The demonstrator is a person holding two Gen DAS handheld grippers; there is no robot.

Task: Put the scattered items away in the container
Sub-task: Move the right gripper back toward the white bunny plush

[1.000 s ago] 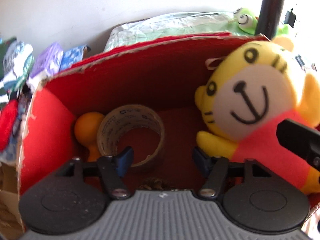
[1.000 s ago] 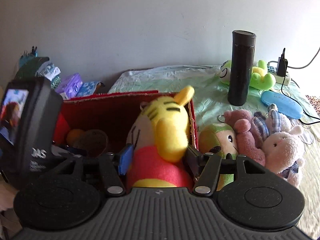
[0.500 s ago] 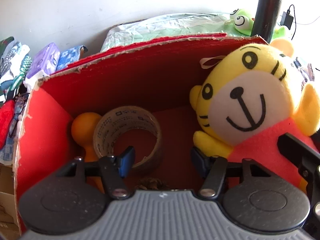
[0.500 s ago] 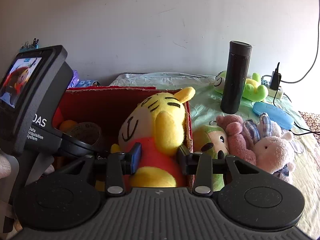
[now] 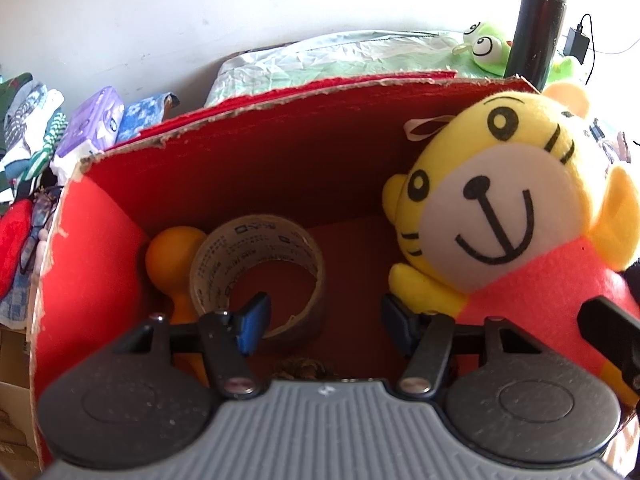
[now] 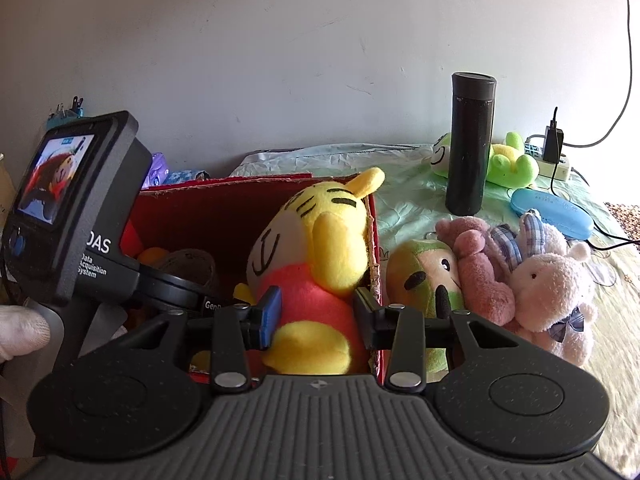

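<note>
An open red cardboard box (image 5: 280, 152) holds a roll of brown tape (image 5: 256, 268) and an orange toy (image 5: 172, 256) at its left end. A yellow tiger plush in a red shirt (image 5: 500, 216) leans against the box's right wall. My left gripper (image 5: 324, 320) hangs over the box floor, open and empty. In the right wrist view my right gripper (image 6: 318, 316) is shut on the tiger plush (image 6: 320, 240), with its pads pressed on the red body just inside the box (image 6: 208, 208). One right finger also shows at the left view's right edge.
Right of the box, a green-brown plush (image 6: 424, 276), a pink bear (image 6: 480, 272) and a pale pink plush (image 6: 552, 292) lie on the green cloth. Behind them are a black flask (image 6: 470, 144), a green frog plush (image 6: 508, 160) and a blue case (image 6: 552, 212). A gloved hand (image 6: 20, 332) holds the left gripper.
The right jaws have narrowed from wide apart to pressing on the tiger plush, and the right view has lifted slightly. The left gripper has stayed over the box.
</note>
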